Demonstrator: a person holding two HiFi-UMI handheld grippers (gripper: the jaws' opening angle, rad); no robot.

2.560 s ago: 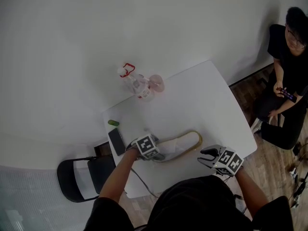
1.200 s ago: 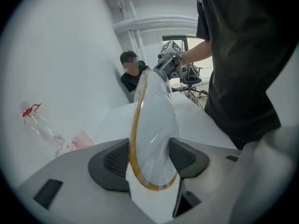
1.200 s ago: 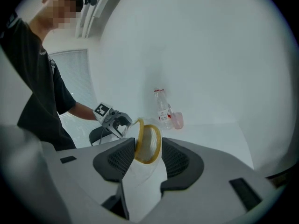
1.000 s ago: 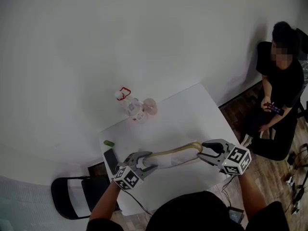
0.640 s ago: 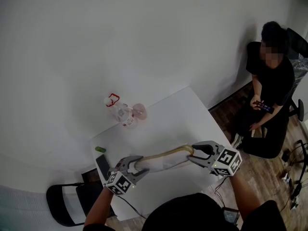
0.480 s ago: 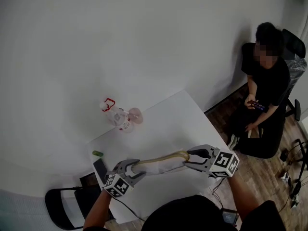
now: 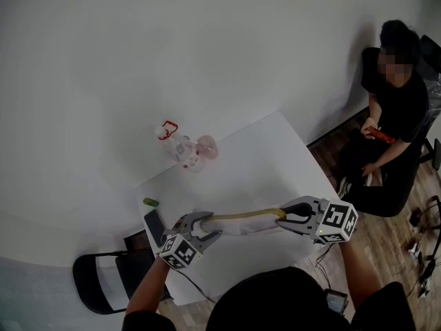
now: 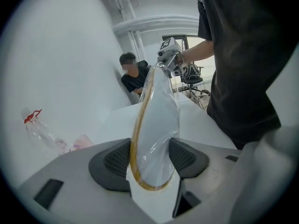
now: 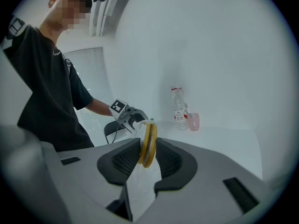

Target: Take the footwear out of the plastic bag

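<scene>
Footwear (image 7: 242,219) hangs between grippers: left gripper (image 7: 209,227) clamps the plastic bag (image 8: 161,125); right gripper (image 7: 284,218), jaws just closed on the rim, might pinch plastic too.

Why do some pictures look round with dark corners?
Left gripper view: wide-angle lens, black corners, bent lines, glare streaks on the clear plastic bag; right gripper view: same rounding, yellow-rimmed white slipper sharp; head view: dimmer edges, no black ring.

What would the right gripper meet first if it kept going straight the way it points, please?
The right gripper meets the bagged slippers: they sit between its fingers, which have just been closing. Beyond, likely the left gripper.
</scene>
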